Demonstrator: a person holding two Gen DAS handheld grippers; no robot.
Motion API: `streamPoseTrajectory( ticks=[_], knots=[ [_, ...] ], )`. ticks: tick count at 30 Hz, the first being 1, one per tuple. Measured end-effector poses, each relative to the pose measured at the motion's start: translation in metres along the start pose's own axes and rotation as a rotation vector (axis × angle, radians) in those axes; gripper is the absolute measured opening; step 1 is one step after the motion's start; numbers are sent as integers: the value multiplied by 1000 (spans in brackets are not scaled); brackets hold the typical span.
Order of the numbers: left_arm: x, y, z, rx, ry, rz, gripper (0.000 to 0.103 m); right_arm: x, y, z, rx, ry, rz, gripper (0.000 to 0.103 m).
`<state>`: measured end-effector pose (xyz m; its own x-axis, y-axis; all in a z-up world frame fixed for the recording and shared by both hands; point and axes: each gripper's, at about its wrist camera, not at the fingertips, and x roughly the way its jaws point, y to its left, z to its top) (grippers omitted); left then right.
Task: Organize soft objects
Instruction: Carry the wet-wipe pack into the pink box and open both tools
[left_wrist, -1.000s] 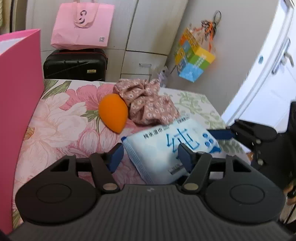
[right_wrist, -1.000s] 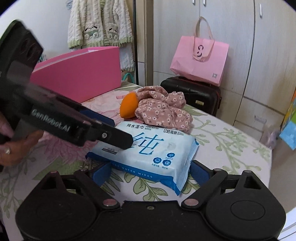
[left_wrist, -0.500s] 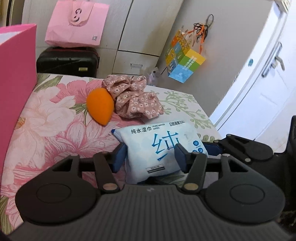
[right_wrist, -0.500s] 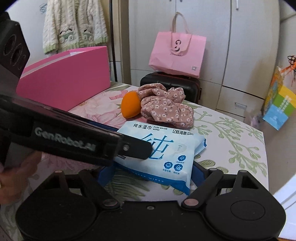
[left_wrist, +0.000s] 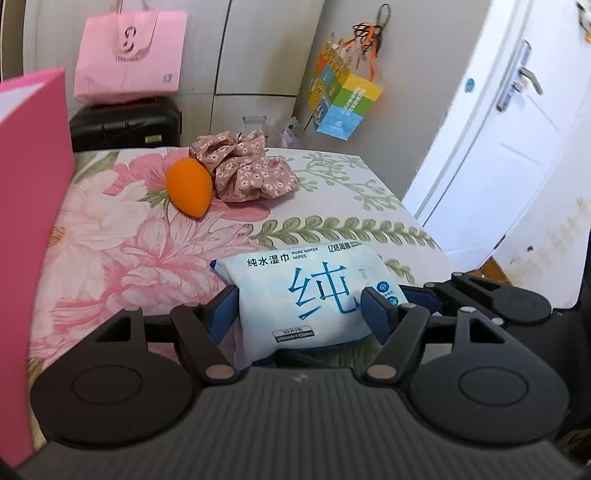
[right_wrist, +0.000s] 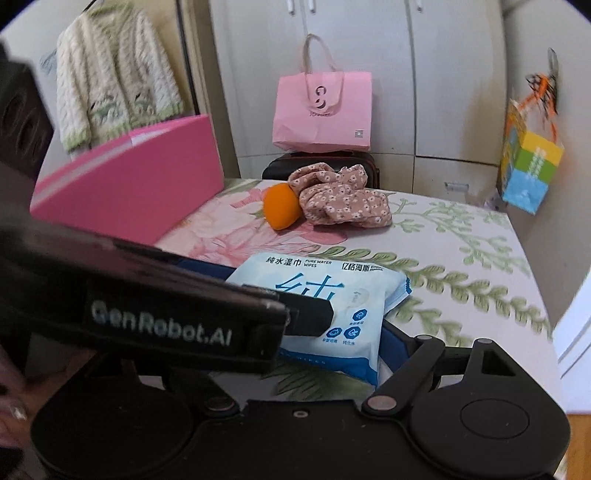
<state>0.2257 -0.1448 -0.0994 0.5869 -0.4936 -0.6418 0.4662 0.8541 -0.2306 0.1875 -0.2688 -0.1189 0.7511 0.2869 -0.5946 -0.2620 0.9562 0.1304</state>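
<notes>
A pale blue pack of wet wipes lies at the near edge of the floral table. My left gripper has its blue pads against both sides of the pack, shut on it. In the right wrist view the pack sits between my right gripper's fingers, which also press its sides; the left gripper's black body crosses in front and hides the left finger. An orange sponge egg and a floral pink cloth lie together further back.
A tall pink box stands at the table's left. A black suitcase with a pink bag on it stands behind the table. A colourful box hangs on the wall. A white door is on the right.
Both grippers have pulled back toward the table's near edge with the pack between them. The sponge and cloth now look further off. The left gripper body now covers more of the right view.
</notes>
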Motion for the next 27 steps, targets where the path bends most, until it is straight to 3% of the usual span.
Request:
streamPoseTrajectory(
  ticks=[16,23,27],
  knots=[
    [-78,-16,-33,67,-40,-13,70,-64,51,-24,28,-35,-15,87],
    [-129,-21,-45,80,-106,11,69,-94,80,-25,-10,-59,-5,87],
    [-169,-19,-43,118,-187,55,69,-106,100,-16,-18,-93,41,87]
  ],
)
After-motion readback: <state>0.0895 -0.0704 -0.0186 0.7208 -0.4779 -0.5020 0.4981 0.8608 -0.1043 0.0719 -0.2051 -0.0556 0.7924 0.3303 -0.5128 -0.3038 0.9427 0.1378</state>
